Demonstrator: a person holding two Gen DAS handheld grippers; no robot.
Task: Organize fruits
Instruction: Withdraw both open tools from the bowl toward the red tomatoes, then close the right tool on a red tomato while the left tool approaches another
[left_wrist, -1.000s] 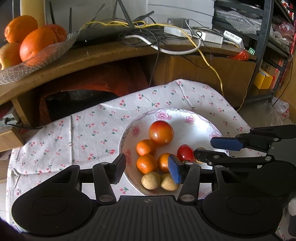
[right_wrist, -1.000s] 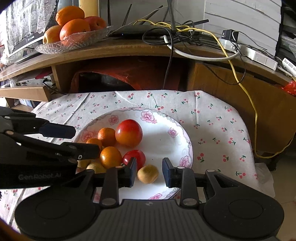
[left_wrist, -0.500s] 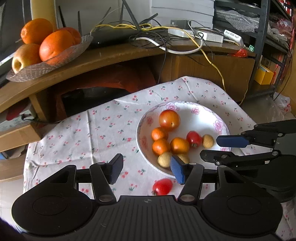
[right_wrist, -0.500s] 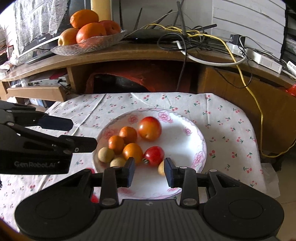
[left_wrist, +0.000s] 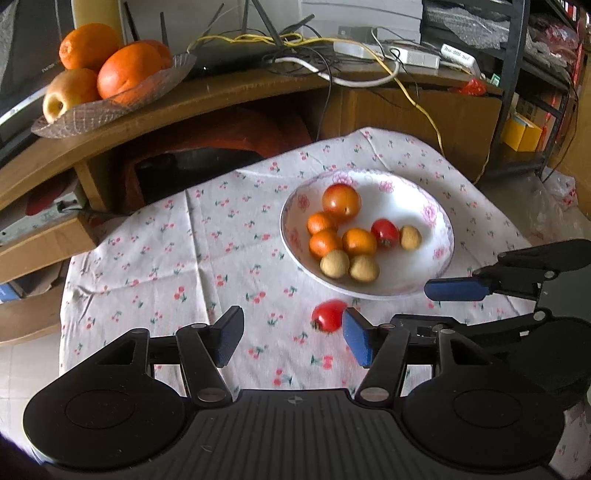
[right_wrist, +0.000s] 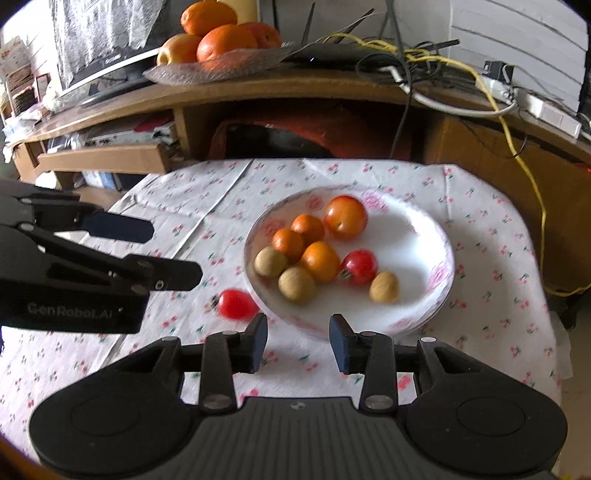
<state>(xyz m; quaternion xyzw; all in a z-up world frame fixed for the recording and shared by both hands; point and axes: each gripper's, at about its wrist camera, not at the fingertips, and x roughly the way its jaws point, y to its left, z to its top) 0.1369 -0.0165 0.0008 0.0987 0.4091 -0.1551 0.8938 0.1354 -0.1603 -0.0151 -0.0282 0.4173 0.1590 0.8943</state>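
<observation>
Black tongs (left_wrist: 291, 341), blue pads (left_wrist: 356, 341), silver screws, ribbed base, "GenRobot.AI" lettering.

Both tongs are angled downward, empty and opening: left tongs (left_wrist: 291, 339) at lower centre, right tongs (right_wrist: 298, 343) likewise.

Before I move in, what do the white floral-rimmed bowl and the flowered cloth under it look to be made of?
White floral-rimmed bowl: probably glazed ceramic or porcelain; smooth glossy white surface with printed pink flowers, though melamine can't be ruled out. Flowered cloth: thin woven fabric, matte; visible fold creases and wrinkles, and it drapes over the table edge.
</observation>
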